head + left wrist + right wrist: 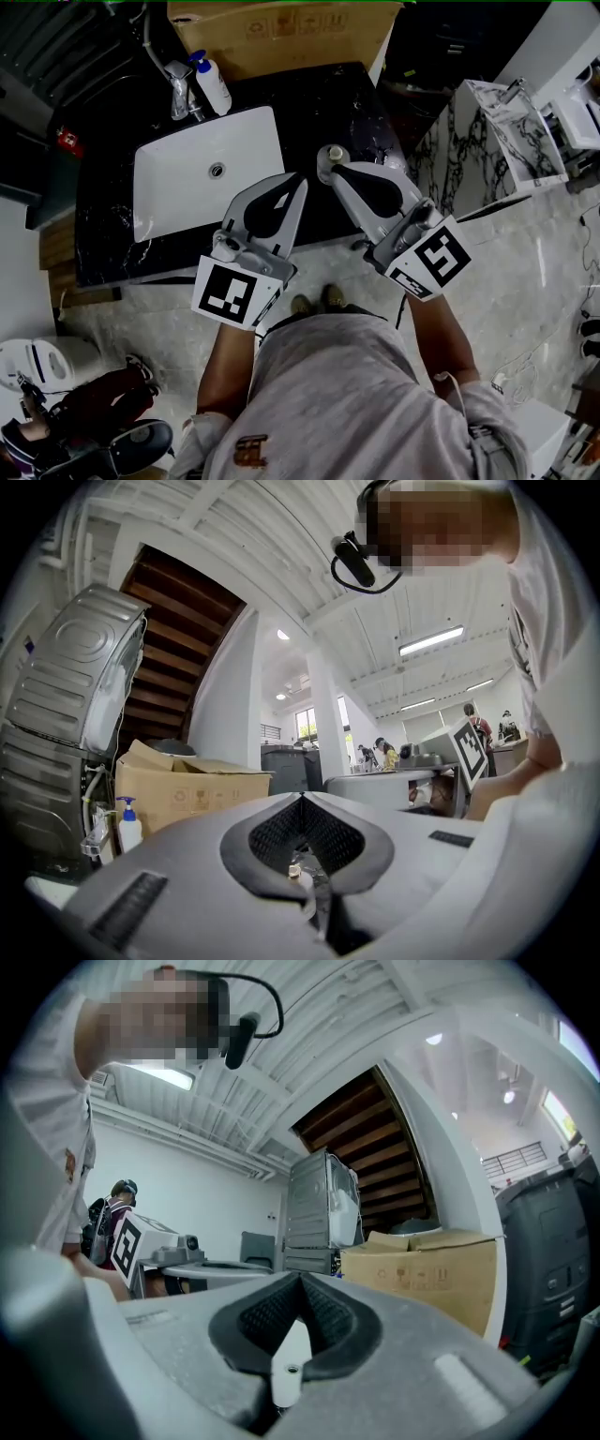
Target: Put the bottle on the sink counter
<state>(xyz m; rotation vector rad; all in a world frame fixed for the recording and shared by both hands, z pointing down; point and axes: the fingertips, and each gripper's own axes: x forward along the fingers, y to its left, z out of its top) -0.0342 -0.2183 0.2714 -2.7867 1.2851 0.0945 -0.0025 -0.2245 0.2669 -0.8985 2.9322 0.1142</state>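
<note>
Black stone makes up the sink counter (361,103), and the bottle (333,156) is seen standing upright on it, to the right of the white basin (169,192) and a little apart from its rim. The right gripper (336,172) is held with its jaws fully together, and nothing is caught between them in the right gripper view; the bottle is therefore not gripped at all. The left gripper (298,176) is likewise closed on nothing and is held just beside the right one, over the strip of counter between basin and bottle. By this placing the task is judged to be nearly done, so the main danger lies in the retreat. The closed tip of the right gripper is very near the bottle's top in the head view, and whether it touches cannot be told. If the tip is swung sideways or pushed forward when it is drawn away, the bottle can be knocked over. A fallen bottle may then roll on the smooth stone, either into the basin or toward the counter's right edge. A second risk is seen if a new grasp is wanted: with the jaws closed, the bottle would only be pushed, not held. The pump bottle (213,84) by the faucet (180,91) is well apart and is not endangered.
</note>
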